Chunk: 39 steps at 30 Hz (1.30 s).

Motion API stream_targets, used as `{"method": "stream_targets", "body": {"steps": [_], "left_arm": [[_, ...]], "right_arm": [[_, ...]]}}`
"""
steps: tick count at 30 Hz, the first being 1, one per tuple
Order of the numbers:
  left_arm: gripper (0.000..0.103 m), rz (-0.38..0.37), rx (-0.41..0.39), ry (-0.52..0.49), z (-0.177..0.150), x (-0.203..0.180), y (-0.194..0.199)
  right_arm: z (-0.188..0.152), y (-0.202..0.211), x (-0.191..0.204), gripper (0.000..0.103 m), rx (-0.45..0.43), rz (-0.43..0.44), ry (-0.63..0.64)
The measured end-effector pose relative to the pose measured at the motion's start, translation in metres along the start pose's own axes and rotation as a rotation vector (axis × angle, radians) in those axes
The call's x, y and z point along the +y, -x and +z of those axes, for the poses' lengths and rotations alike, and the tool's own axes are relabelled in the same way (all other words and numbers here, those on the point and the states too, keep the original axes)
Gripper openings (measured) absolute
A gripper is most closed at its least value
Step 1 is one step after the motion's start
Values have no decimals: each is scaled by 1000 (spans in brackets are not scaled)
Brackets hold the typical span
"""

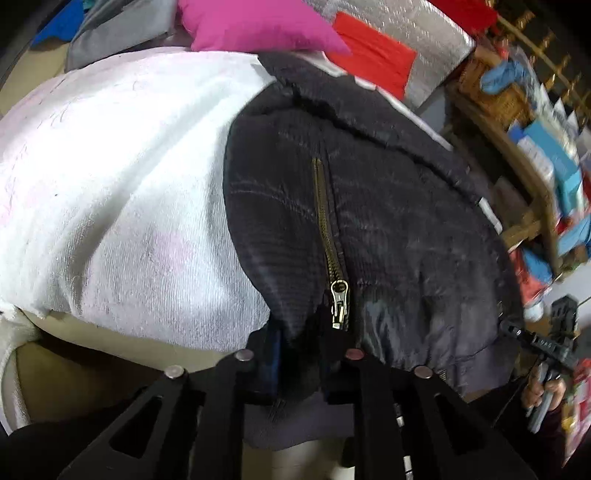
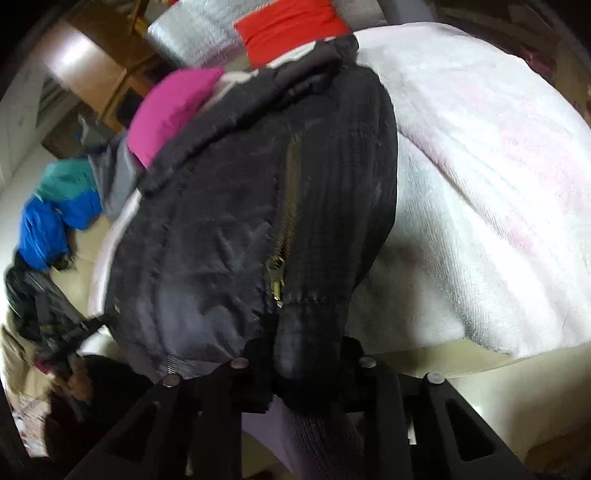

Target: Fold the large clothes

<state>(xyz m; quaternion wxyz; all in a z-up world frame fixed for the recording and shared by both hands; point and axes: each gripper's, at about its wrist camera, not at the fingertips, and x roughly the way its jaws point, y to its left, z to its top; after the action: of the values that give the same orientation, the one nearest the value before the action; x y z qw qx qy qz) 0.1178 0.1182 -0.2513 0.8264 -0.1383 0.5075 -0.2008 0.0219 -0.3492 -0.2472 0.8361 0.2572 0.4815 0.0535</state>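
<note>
A large dark jacket (image 1: 388,229) with a brass zipper (image 1: 338,295) lies over a white towel (image 1: 122,206). My left gripper (image 1: 299,365) is shut on the jacket's bottom hem beside the zipper pull. In the right wrist view the same jacket (image 2: 229,229) shows its zipper (image 2: 279,269), and my right gripper (image 2: 303,354) is shut on the hem near the zipper end. Each gripper appears at the edge of the other's view: the right one (image 1: 546,350) and the left one (image 2: 62,332). The fingertips are hidden by cloth.
A pink garment (image 1: 255,26), a red cloth (image 1: 373,55) and a silver padded mat (image 1: 424,33) lie behind the jacket. Blue and teal clothes (image 2: 55,210) are piled at the left. A cluttered wooden shelf (image 1: 524,147) stands at the right.
</note>
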Motion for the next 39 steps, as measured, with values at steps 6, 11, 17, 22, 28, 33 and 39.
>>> {"method": "stream_targets", "body": {"steps": [6,11,17,22,28,33,39], "left_arm": [[11,-134,-43,59,11,5,21],[9,-247,-96,72,48,2,48],[8,-302,-174,123,125,-1,61],[8,-298,-254,195,201,2,40],[1,-267,-395,298,281,21,11],[1,-249,-375,334,294,38,-25],[66,-151,-272,293,315,35,-65]], "right_arm": [[18,37,13,21,-123,181,-30],[55,45,35,20,-185,266,-42],[115,56,32,20,-322,350,-126],[185,39,12,20,-426,390,-264],[263,-4,-17,20,-443,366,-389],[309,-64,-29,20,-362,271,-408],[346,-100,-33,20,-356,207,-404]]}}
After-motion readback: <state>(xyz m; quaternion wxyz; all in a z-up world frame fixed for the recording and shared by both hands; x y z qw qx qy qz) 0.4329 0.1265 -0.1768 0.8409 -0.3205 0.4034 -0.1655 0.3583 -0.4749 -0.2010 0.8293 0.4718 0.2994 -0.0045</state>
